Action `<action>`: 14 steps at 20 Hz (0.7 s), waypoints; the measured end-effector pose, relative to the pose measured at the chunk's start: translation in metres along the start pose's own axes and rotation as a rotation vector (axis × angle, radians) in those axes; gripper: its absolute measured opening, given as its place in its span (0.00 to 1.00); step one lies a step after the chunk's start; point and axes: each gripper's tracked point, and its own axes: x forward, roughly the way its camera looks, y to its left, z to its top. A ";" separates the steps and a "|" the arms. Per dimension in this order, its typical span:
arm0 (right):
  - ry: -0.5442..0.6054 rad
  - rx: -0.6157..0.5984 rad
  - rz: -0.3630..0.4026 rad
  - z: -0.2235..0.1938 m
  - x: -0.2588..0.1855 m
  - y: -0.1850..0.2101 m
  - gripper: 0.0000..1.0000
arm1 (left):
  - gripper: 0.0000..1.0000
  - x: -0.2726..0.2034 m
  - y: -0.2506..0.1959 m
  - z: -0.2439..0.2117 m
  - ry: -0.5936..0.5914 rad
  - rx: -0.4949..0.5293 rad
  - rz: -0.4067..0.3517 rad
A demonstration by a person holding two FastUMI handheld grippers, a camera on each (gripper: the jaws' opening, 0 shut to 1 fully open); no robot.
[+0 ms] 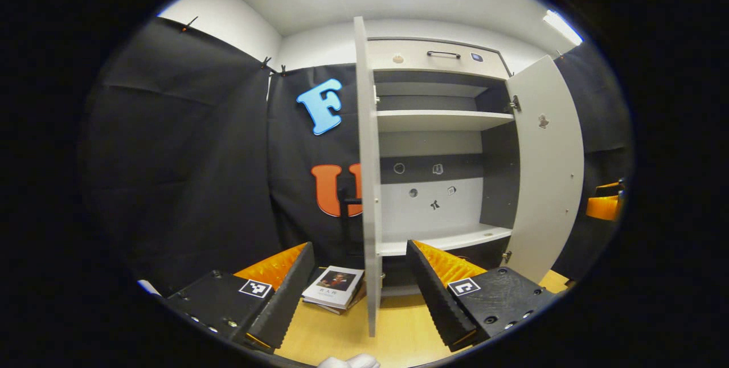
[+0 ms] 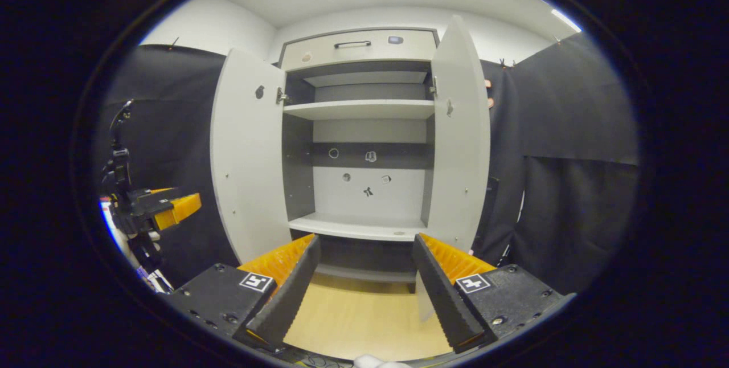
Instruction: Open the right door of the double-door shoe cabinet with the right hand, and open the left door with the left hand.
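Two doors of the cabinet (image 2: 364,146) stand swung wide, baring its shelves. In the right gripper view the left door (image 2: 246,157) and right door (image 2: 460,134) flank the open interior, seen nearly head-on; a drawer (image 2: 359,46) with a bar handle sits across the top. In the left gripper view the left door (image 1: 369,185) appears edge-on, directly ahead between the fingers, and the right door (image 1: 548,163) angles off to the side.

Left tongs (image 1: 360,294): fingers apart, gripping nothing, held level above the floor (image 1: 398,328), the door's edge standing in the gap farther off. Right tongs (image 2: 364,288): fingers apart, empty, aimed at the cabinet's lower shelf (image 2: 359,227).

A book (image 1: 333,288) lies on the floor just beside the left door's foot in the left gripper view; its cover print is too small to read. Small stickers dot the cabinet's back panel (image 2: 364,185); none legible. Square coded markers sit on both tongs' bodies.

The right gripper view also shows the left tongs (image 2: 171,208) at its left edge, well apart from the left door.
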 end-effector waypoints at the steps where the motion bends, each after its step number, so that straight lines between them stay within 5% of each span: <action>1: -0.004 0.001 -0.019 0.001 0.000 -0.004 1.00 | 0.96 -0.001 -0.011 0.004 -0.003 0.001 -0.017; 7: -0.011 -0.001 -0.113 -0.002 -0.002 -0.024 1.00 | 0.96 -0.003 -0.061 0.010 -0.005 -0.066 -0.085; 14: -0.020 0.010 -0.148 -0.003 -0.004 -0.035 1.00 | 0.96 -0.012 -0.066 0.008 -0.013 -0.062 -0.074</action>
